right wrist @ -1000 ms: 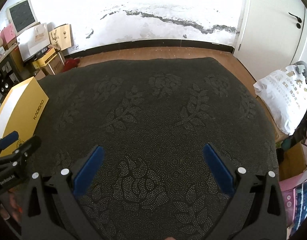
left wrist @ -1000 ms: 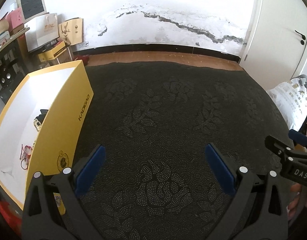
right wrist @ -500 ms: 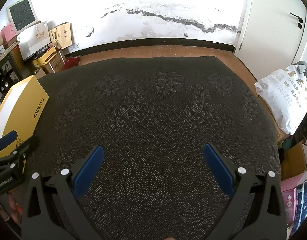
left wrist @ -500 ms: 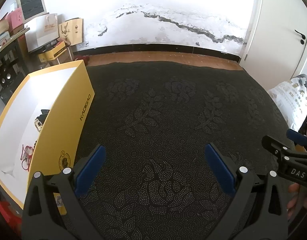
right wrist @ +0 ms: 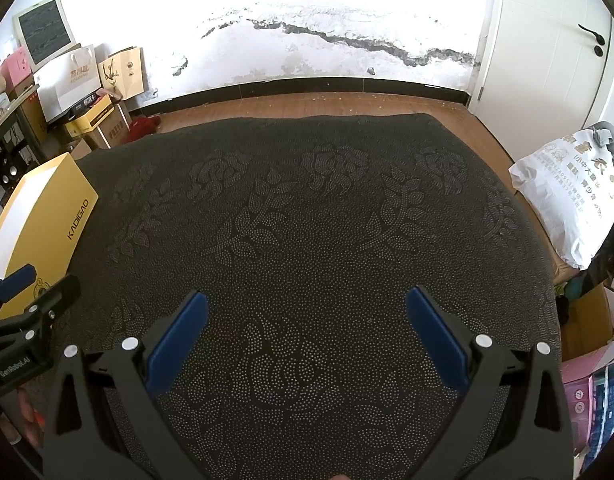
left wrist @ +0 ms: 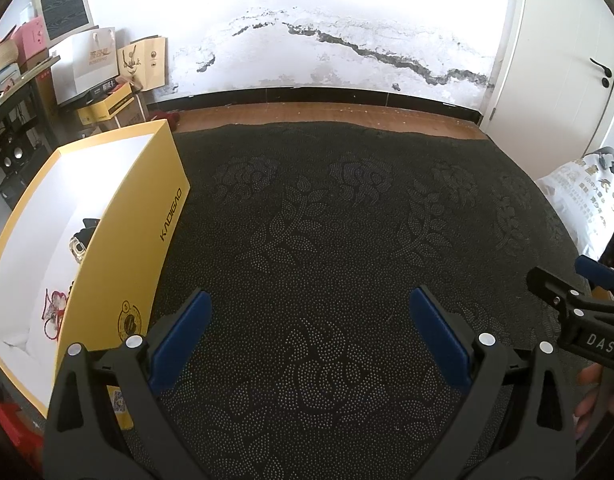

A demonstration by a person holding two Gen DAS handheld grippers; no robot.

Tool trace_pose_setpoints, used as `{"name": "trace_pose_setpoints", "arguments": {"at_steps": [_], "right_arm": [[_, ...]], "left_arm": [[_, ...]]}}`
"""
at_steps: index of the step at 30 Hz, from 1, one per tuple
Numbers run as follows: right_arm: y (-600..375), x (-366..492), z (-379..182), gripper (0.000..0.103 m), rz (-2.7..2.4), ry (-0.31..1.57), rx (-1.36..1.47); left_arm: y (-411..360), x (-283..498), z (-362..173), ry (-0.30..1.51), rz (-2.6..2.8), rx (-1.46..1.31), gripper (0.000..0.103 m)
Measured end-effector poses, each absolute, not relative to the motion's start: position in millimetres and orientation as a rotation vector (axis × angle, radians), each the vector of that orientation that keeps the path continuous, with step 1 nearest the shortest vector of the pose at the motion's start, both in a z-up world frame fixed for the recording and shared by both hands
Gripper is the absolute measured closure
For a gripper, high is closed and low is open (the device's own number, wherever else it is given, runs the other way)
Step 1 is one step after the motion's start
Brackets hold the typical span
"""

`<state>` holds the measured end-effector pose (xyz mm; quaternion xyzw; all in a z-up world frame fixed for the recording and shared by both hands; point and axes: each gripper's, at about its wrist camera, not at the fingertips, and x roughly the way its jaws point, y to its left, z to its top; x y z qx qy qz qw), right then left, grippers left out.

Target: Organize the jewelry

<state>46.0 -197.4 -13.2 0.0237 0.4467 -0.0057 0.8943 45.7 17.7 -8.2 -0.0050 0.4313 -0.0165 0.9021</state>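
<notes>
The jewelry lies inside the open yellow cardboard box with a white lining [left wrist: 107,216], at the left edge of the dark floral-patterned carpet [left wrist: 327,240]: a red-and-white corded piece [left wrist: 55,308] near the box's close end, and a small dark item with a gold-toned part [left wrist: 81,238] farther in, both partly hidden by the box wall. Exact types cannot be told. The pieces appear gathered in the box, which suggests sorting is done or at a pause.

The left gripper [left wrist: 309,320] hovers over bare carpet just beside the box, jaws spread wide, holding nothing. The right gripper [right wrist: 305,316] is likewise released and empty, over the carpet's middle; its black body shows at the left view's right edge, with fingers of the person's hand [left wrist: 591,396] below it.

No loose jewelry shows on the carpet. Nothing blocks access to the box. Around: a white printed sack [right wrist: 567,196] at the right, paper bags and cartons [left wrist: 107,68] by the peeling wall, a white door [left wrist: 567,60].
</notes>
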Motion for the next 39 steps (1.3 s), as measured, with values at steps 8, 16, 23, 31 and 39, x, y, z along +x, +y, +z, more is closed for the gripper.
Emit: {"name": "trace_pose_setpoints", "arguments": {"at_steps": [8, 16, 23, 31, 39], "right_arm": [[-198.3, 46.1, -12.2, 0.007, -0.008, 0.927, 0.05], [-199.0, 46.6, -11.1, 0.007, -0.007, 0.928, 0.048], [-198.6, 46.6, -11.8, 0.007, -0.008, 0.927, 0.047], [-198.3, 46.4, -11.8, 0.007, -0.008, 0.927, 0.047], [-198.1, 47.2, -11.9, 0.007, -0.008, 0.926, 0.047]], "left_arm": [[17.6, 45.9, -9.2, 0.893, -0.035, -0.008, 0.006], [18.3, 45.0, -9.8, 0.892, -0.036, -0.008, 0.006], [17.8, 45.0, -9.9, 0.892, -0.037, -0.006, 0.006], [15.6, 44.8, -10.0, 0.894, -0.036, -0.005, 0.006], [15.4, 44.6, -9.8, 0.891, -0.038, -0.006, 0.006]]}}
